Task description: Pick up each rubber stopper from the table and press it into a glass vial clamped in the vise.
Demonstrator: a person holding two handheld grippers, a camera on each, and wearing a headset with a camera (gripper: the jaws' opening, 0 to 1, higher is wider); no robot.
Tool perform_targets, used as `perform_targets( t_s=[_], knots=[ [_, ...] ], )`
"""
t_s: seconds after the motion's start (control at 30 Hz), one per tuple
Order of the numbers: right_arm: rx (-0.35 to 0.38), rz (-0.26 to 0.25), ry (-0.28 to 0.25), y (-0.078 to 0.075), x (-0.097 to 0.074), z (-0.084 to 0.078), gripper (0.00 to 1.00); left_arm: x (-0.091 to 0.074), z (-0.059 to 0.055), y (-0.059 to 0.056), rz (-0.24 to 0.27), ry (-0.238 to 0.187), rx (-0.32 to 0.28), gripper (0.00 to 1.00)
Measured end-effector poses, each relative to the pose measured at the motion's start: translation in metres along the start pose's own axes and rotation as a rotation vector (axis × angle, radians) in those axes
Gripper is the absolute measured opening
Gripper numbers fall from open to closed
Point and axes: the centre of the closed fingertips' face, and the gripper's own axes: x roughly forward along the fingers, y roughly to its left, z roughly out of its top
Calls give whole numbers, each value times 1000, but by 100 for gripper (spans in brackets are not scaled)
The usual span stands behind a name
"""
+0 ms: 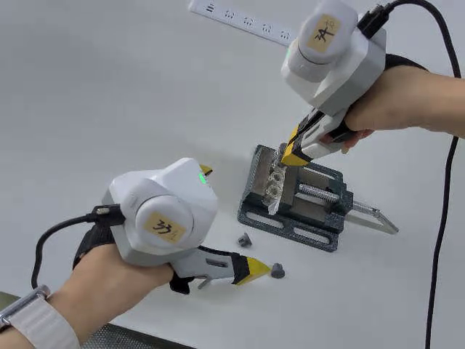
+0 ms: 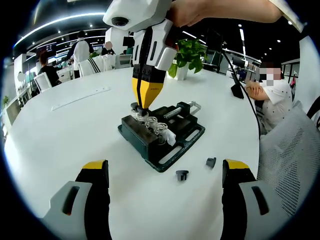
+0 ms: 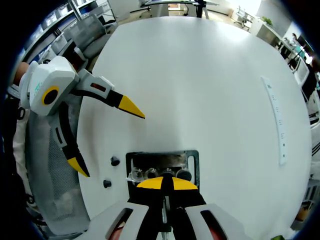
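While angled down onto the vise (image 1: 290, 218), right gripper (image 1: 287, 158) with both yellow tips pressed together, touching the top of the row of glass vials (image 1: 275, 185) clamped there; cannot tell if pinching a stopper. Spread wide and holding nothing, left gripper (image 2: 165, 167) low over the table (image 1: 109, 87), on the near-edge side of the vise. Two dark rubber stoppers (image 1: 245, 238) loose on the table between the vise base and the near edge: one just beside the base, the other stopper (image 1: 277, 270) just off a yellow tip of the left gripper. White power strip (image 1: 240, 16) toward the far edge.
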Motion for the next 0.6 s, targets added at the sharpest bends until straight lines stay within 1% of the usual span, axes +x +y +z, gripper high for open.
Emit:
perform_targets(
  t_s=[0.17, 0.2, 0.23, 0.33, 0.47, 0.6],
  knots=[
    [-3, -7, 15, -4, 1, 1, 0, 0, 0, 2, 3, -6, -4, 93],
    [1, -6, 18, -3, 1, 0, 0, 0, 0, 2, 4, -6, -4, 93],
    [-12, -5, 22, -3, 1, 0, 0, 0, 0, 2, 4, -4, -4, 93],
    [6, 1, 32, -3, 2, 0, 0, -1, -1, 4, 7, -6, -8, 93],
    [-2, 1, 51, -2, 2, -3, 0, 1, -3, 6, 9, -5, -13, 93],
    [38, 22, 25, -4, 2, -2, 0, 2, -3, 7, 7, -7, -19, 93]
  ],
)
